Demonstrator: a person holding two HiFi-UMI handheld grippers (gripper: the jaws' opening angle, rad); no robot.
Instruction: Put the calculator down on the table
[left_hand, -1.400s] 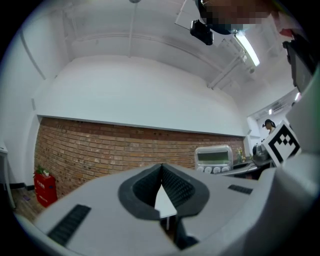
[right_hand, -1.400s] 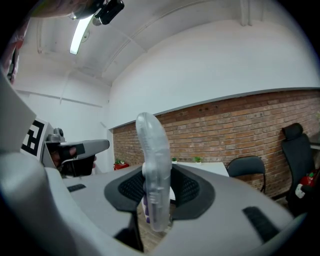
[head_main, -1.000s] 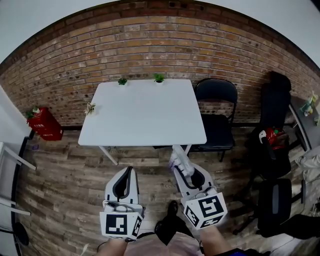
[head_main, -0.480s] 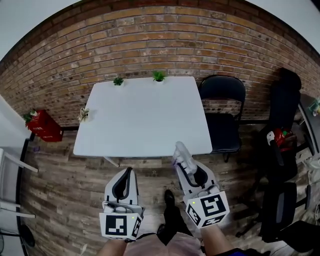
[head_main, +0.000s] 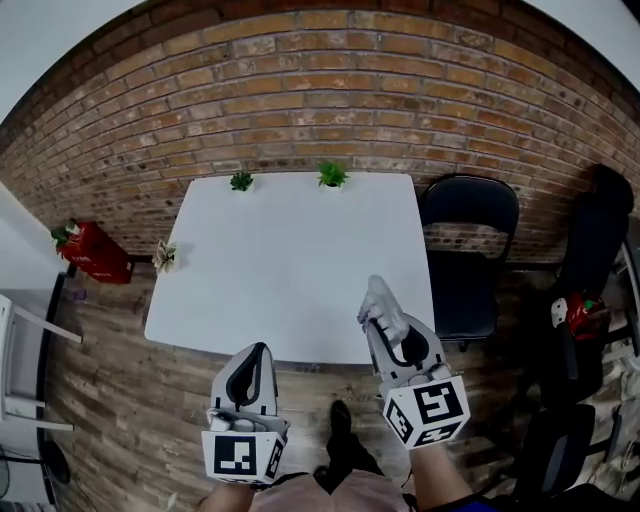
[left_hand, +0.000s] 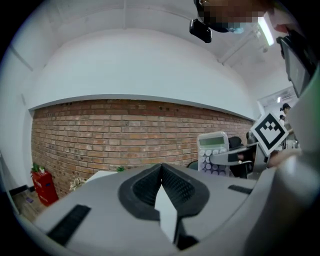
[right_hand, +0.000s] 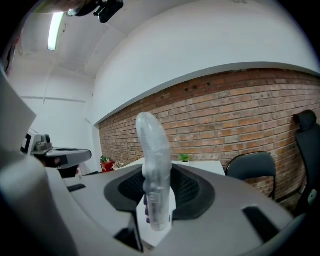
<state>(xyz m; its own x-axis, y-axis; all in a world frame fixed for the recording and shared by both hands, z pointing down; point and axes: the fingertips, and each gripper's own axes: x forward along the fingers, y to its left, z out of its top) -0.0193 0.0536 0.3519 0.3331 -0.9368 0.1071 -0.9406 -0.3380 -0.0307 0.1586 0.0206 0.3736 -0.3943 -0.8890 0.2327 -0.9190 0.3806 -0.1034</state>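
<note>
The calculator (head_main: 381, 300) is white with purple keys and a clear cover. It stands upright and edge-on between the jaws of my right gripper (head_main: 388, 325), which is shut on it, just above the near right edge of the white table (head_main: 280, 260). In the right gripper view the calculator (right_hand: 154, 170) rises out of the right gripper (right_hand: 156, 202). In the left gripper view its display and keys (left_hand: 214, 152) show at the right. My left gripper (head_main: 257, 352) hangs shut and empty over the floor, short of the table's near edge; its pads meet at the left gripper (left_hand: 161, 170).
Two small green plants (head_main: 241, 181) (head_main: 332, 175) stand on the table's far edge, a third one (head_main: 163, 255) at its left edge. A black chair (head_main: 470, 240) is right of the table, a red box (head_main: 92, 252) on the floor left. A brick wall (head_main: 300, 90) runs behind.
Both grippers have moved forward toward the table. The calculator, earlier over the floor in front of it, now reaches over the table's near right edge. Jaws are unchanged.
</note>
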